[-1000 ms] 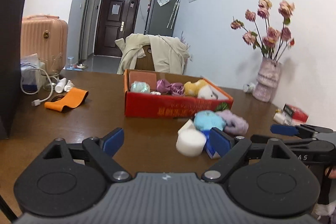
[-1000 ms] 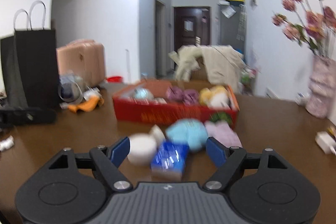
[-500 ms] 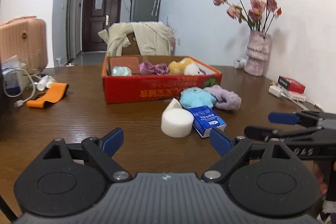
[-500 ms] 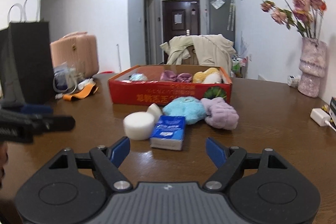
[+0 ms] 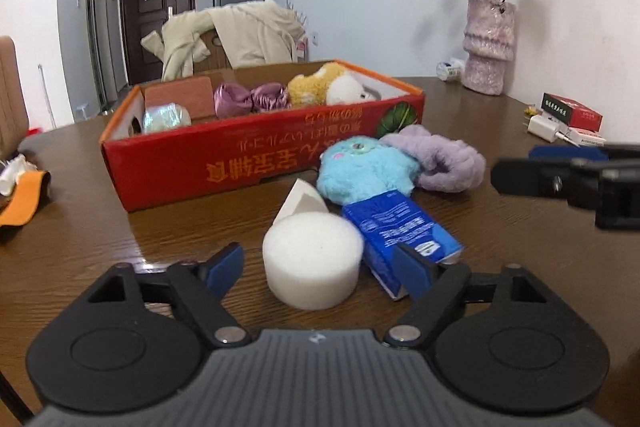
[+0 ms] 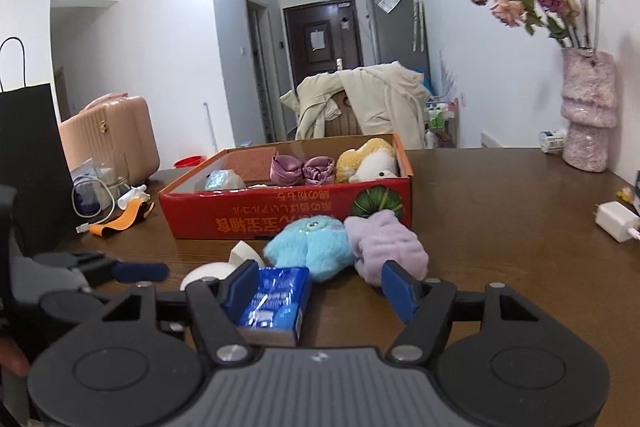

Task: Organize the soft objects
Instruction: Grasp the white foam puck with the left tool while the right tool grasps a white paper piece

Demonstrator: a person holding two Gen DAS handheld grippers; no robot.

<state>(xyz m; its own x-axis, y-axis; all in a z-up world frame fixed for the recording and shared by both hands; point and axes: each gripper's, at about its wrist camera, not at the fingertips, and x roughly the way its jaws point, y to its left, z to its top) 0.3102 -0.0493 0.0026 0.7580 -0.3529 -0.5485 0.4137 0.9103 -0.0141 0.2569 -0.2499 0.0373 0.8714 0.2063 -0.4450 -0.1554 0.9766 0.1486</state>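
A red cardboard box (image 5: 256, 163) on the brown table holds a yellow plush, purple satin scrunchies and a wrapped roll. In front of it lie a blue plush (image 5: 368, 171), a lilac fuzzy piece (image 5: 444, 163), a white wedge sponge (image 5: 302, 201), a round white sponge (image 5: 312, 263) and a blue tissue pack (image 5: 400, 227). My left gripper (image 5: 318, 270) is closing with the round sponge between its jaws, untouched. My right gripper (image 6: 320, 289) is also closing; the tissue pack (image 6: 276, 301) lies between its jaws near the left finger, with the blue plush (image 6: 312, 247) and the lilac piece (image 6: 384, 247) just beyond.
A pink vase of dried flowers (image 5: 488, 51) stands at the back right, with a white charger (image 5: 546, 127) and a red packet (image 5: 572, 111) nearby. An orange band (image 5: 24, 195), a black bag (image 6: 28, 163) and cables sit left. A coat-draped chair (image 6: 360, 107) is behind the box.
Both grippers came forward and lower toward the pile in front of the box. The round sponge now sits between the left jaws, the tissue pack between the right jaws. Both pairs of jaws narrowed.
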